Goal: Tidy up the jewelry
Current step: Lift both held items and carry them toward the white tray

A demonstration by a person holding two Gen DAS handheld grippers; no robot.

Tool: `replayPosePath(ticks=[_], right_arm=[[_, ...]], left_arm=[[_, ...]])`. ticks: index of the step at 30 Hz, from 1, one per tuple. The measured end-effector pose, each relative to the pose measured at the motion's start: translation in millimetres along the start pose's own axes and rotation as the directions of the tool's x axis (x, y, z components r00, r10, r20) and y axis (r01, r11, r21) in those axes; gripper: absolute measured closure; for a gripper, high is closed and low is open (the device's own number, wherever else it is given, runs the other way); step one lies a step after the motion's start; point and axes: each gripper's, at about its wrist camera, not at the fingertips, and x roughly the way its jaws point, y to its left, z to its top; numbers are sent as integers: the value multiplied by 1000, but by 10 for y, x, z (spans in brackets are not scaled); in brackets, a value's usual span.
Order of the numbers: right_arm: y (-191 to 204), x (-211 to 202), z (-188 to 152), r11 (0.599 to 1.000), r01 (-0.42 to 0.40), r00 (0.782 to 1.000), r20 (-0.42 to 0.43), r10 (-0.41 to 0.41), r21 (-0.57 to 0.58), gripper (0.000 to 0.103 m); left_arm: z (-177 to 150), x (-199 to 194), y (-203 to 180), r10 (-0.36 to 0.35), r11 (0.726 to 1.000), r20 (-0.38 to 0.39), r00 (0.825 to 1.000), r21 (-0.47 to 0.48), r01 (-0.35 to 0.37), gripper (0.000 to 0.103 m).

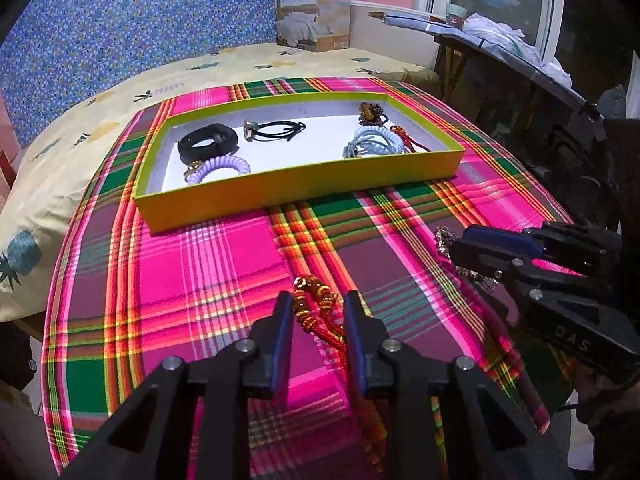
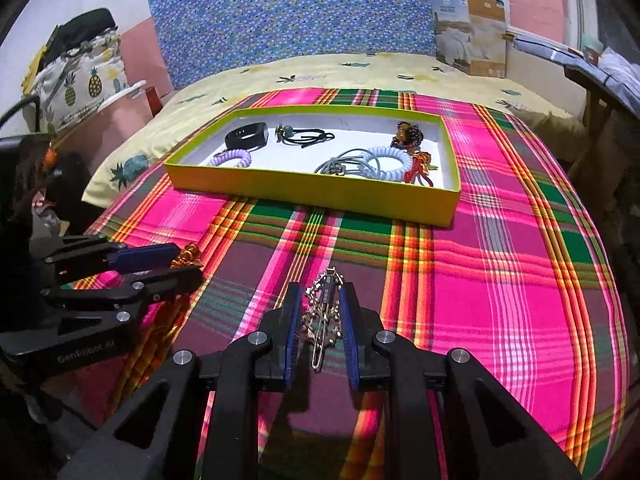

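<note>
A yellow-green tray (image 1: 300,184) (image 2: 312,196) on the plaid cloth holds a black band (image 1: 208,142), a lilac coil tie (image 1: 224,168), a black cord piece (image 1: 276,128), a pale blue coil tie (image 1: 376,140) and brown beads (image 1: 370,114). My left gripper (image 1: 318,304) is open around a red and gold thread bracelet (image 1: 316,308) lying on the cloth; it also shows in the right wrist view (image 2: 176,260). My right gripper (image 2: 322,300) is open around a metal chain hair clip (image 2: 324,316); the clip shows beside it in the left wrist view (image 1: 448,236).
The plaid cloth (image 1: 224,280) covers a round table. A pineapple-print sheet (image 1: 60,140) lies behind it. A cardboard box (image 1: 316,12) stands at the back. A dark cluttered table (image 1: 520,80) is at the right.
</note>
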Motion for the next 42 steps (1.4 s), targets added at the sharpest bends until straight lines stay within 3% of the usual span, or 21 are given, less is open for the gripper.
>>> replayPosePath(ticks=[9,11,16,42], right_arm=[[50,50,18,998,46,999,-12,-46,-51,93],[72,37,15,997,49,999,-7,-50,-58,99],[81,38,4,997,53,999,-6,-54,-60,99],[30,-349,18,1000,20,997,68,-21,18,99]], left_arm=[[6,8,28,3,1000,7,1000,18,-3,88],[9,9,31,-1,1000,7,1000,20,1,89],[7,7,40,-3,1000,8,1000,19,3,95],[24,-397,69,-35,999,86,996,5,35,95]])
